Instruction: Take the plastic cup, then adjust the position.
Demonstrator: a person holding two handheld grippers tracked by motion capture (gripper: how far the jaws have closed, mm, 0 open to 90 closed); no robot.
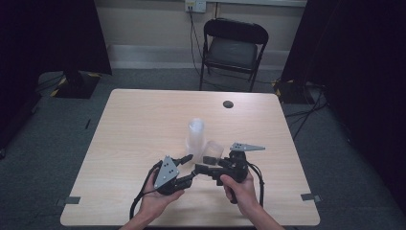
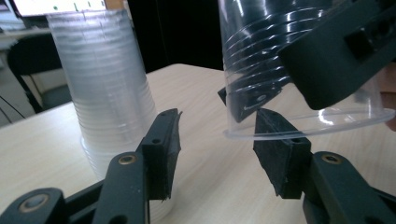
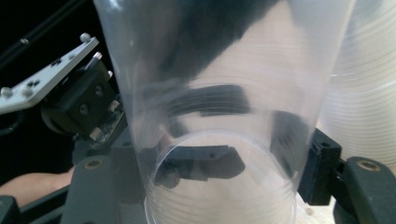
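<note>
1. Right gripper [image 1: 209,165]: your jaws are partly closed across the wall of one clear cup [image 1: 213,151], clamping it. You hold it upside down and tilted, clear of the table [image 1: 143,124], just right of the stack [image 1: 195,136].
2. Left gripper [image 2: 217,140]: jaws about half open with nothing gripped. In its own view, the right-hand pad sits right at the cup [image 2: 299,70] rim from below, while the other pad is apart from it, in front of the stack [image 2: 105,88].
3. Keep the right grip light. The cup wall is thin and will likely buckle if you squeeze harder.
4. Decide what the left jaws should take. If it is the rim, slide one pad inside the mouth and one outside before closing, so the pinch lands on the stiff lip.
5. Hold the cup steady with the right while the left closes; a twist here could pop it loose.
6. Watch the left-hand pad: it is near the stack, and a sideways nudge might tip the stack over.
7. From the right gripper view, the cup [image 3: 224,116] blocks your sight, so judge alignment from the left gripper view.
</note>
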